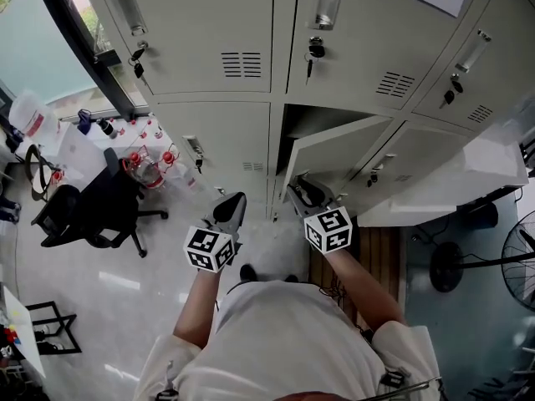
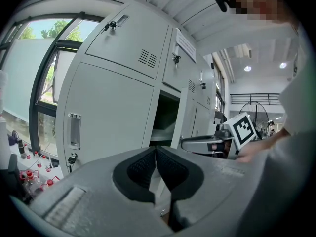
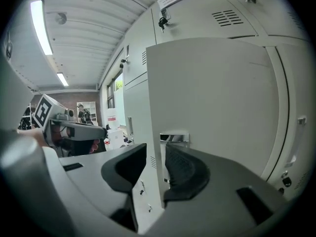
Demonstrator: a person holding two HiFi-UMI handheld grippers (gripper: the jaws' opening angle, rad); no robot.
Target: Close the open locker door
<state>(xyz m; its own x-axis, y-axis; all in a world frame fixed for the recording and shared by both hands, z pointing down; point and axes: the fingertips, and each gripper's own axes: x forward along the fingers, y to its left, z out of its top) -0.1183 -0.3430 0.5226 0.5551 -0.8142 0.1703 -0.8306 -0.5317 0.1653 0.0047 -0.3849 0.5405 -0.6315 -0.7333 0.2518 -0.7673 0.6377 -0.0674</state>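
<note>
The grey locker bank fills the top of the head view, and one lower door [image 1: 338, 147] stands ajar over its dark compartment [image 1: 294, 124]. My right gripper [image 1: 299, 189] is at that door's free edge. In the right gripper view the door [image 3: 212, 93] runs between the jaws of my right gripper [image 3: 155, 154], which are closed on its edge just below the metal handle recess [image 3: 174, 137]. My left gripper [image 1: 236, 200] hovers to the left, in front of the neighbouring closed door [image 2: 106, 112]. The left gripper [image 2: 156, 149] holds nothing, its pads pressed together.
A black office chair [image 1: 84, 211] and red-capped bottles [image 1: 146, 165] sit at the left by the window. A white table [image 1: 443, 182] stands to the right of the lockers, with a floor fan [image 1: 522, 257] beyond it. Keys hang from the upper locker doors [image 1: 138, 57].
</note>
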